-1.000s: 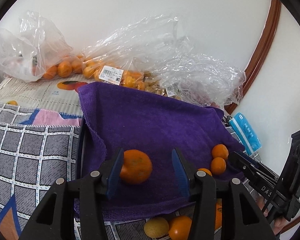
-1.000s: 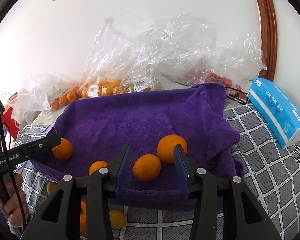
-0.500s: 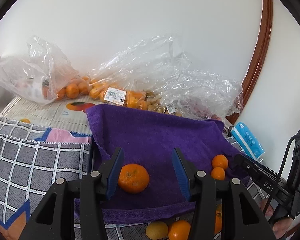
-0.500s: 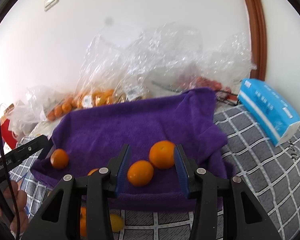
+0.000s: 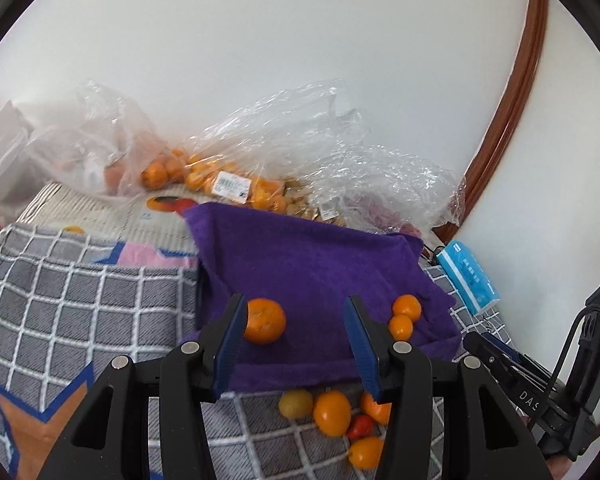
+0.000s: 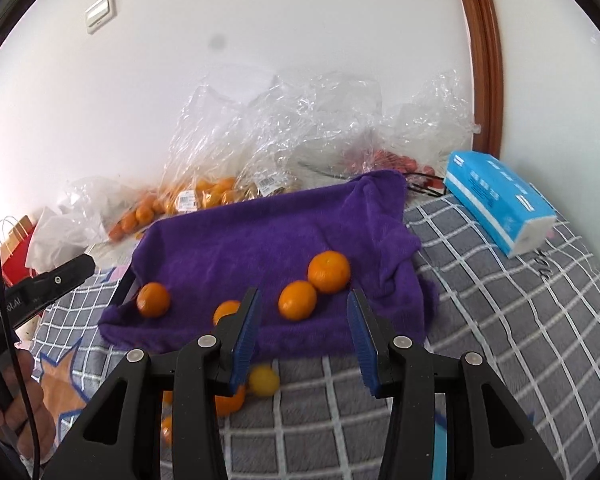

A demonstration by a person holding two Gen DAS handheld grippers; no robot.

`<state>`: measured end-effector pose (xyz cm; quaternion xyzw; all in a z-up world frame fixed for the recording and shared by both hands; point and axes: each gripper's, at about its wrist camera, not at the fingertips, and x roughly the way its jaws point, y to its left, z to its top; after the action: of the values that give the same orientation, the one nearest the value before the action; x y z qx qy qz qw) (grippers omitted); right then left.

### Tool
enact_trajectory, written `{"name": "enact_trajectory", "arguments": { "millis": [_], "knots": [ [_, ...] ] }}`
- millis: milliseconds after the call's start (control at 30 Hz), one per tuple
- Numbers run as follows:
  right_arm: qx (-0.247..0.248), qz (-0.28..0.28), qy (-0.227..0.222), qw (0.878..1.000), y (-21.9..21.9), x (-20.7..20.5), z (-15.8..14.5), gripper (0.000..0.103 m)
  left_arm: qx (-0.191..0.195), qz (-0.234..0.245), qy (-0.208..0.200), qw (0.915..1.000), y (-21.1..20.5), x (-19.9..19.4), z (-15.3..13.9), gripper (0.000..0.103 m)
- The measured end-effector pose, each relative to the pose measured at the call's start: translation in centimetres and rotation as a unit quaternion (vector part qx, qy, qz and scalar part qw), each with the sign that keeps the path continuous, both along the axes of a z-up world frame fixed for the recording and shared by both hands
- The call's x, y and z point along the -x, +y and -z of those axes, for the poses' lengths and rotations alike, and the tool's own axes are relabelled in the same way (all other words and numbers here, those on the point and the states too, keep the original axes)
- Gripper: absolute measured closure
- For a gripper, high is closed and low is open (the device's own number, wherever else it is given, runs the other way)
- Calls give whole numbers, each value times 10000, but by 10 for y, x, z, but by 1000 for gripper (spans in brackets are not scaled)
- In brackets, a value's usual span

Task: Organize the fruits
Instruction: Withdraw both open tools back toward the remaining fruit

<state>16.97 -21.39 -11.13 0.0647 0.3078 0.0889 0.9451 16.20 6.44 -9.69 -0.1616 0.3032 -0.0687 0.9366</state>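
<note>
Oranges on a purple towel (image 6: 268, 240) spread over a grey checked blanket (image 6: 500, 320). One orange (image 6: 153, 299) near the towel's left edge, two more (image 6: 298, 300) (image 6: 329, 266) touching each other toward its right side, a fourth (image 6: 226, 311) half hidden behind a blue pad. More loose fruit (image 5: 332, 412) on the blanket just in front of the towel, among it a yellow one (image 6: 264, 380). Behind the towel, clear plastic bags (image 5: 236, 176) with small oranges against the white wall. Right of the towel, a blue tissue pack (image 6: 500, 200). Left gripper (image 5: 296, 344) above the towel's front edge, jaws apart, nothing between them. Right gripper (image 6: 302, 334) likewise parted and empty, near the front edge.
</note>
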Motion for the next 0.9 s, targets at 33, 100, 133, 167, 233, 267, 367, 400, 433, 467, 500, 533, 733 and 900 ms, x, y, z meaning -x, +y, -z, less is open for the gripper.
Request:
{"name": "enact_trajectory", "arguments": {
  "millis": [33,100,133,167,233,267,367,400,433,467,500,533,733,900],
  "knots": [
    [-3,-14,13,10000,2,4,1,59,-43,-52,32,10000,4,4,1,55],
    [31,-29,60,10000,6,10,3,59,-168,-195,147,9996,13,13,5,55],
    [44,-22,99,9999,8,12,5,59,-212,-225,212,9993,16,17,8,55],
    [27,-27,150,9999,11,14,8,59,-258,-238,283,9990,20,22,12,55],
    [-30,-53,236,9997,15,17,13,58,-357,-286,409,9981,26,31,22,54],
    [-60,-69,285,9996,17,19,16,58,-414,-329,473,9975,29,36,28,54],
    [-54,-134,420,9990,24,25,26,58,-586,-465,701,9947,37,47,46,54],
    [-23,-152,464,9988,28,27,29,58,-624,-488,803,9936,40,48,51,54],
    [7,-171,500,9986,30,28,32,58,-633,-507,888,9927,43,50,56,54],
    [37,-184,538,9984,33,30,34,58,-613,-515,967,9921,45,51,61,54],
    [46,-186,550,9983,35,32,35,58,-578,-512,1021,9918,48,52,65,54],
    [44,-187,552,9983,35,33,35,58,-563,-510,1048,9916,49,53,67,54],
    [45,-196,554,9983,41,39,39,57,-623,-476,1071,9912,47,53,83,56],
    [45,-255,597,9979,44,37,41,57,-201,-396,940,9946,56,56,83,56]
  ]
}}
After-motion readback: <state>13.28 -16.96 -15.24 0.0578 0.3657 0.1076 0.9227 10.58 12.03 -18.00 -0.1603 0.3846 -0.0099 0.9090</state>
